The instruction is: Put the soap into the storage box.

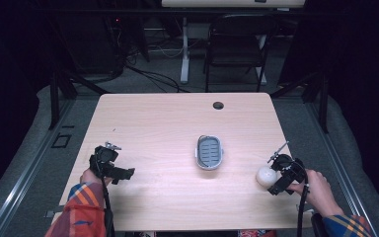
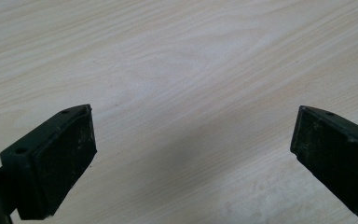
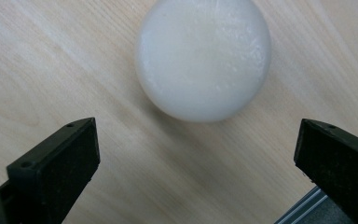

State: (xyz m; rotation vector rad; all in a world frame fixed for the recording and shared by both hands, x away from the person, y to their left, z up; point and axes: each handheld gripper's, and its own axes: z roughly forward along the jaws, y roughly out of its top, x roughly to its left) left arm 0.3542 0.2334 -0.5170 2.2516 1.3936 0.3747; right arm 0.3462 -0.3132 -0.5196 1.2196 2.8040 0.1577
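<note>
**Asker:** Table first, please: what sits on it, and where?

**Describer:** Pale wooden table (image 1: 177, 123), seen from above. Near its right edge lies a white ball (image 1: 265, 176), smooth and slightly glossy. At the middle stands a small grey tray (image 1: 209, 152) with a ridged floor, and it looks empty. Ball and tray are well apart.

**Asker:** Where are the grippers?

**Describer:** The right gripper (image 1: 276, 180) is just right of the ball, pointing at it, held by a hand (image 1: 318, 190) coming in from the near right corner. In the right gripper view the ball (image 3: 203, 58) lies just beyond the jaw tips, centred between them. The jaws are spread wide and nothing is between them; they do not touch the ball. The left gripper (image 1: 121, 174) sits near the left edge over bare wood, its jaws also spread wide and holding nothing.

**Asker:** How far along is the work?

**Describer:** Early, by my reading. The ball rests on the table, not yet grasped. The right gripper seems lined up for a grab. What remains is to move forward around the ball, close and lift. Perhaps the ball is bound for the tray, but that is only a guess.
</note>
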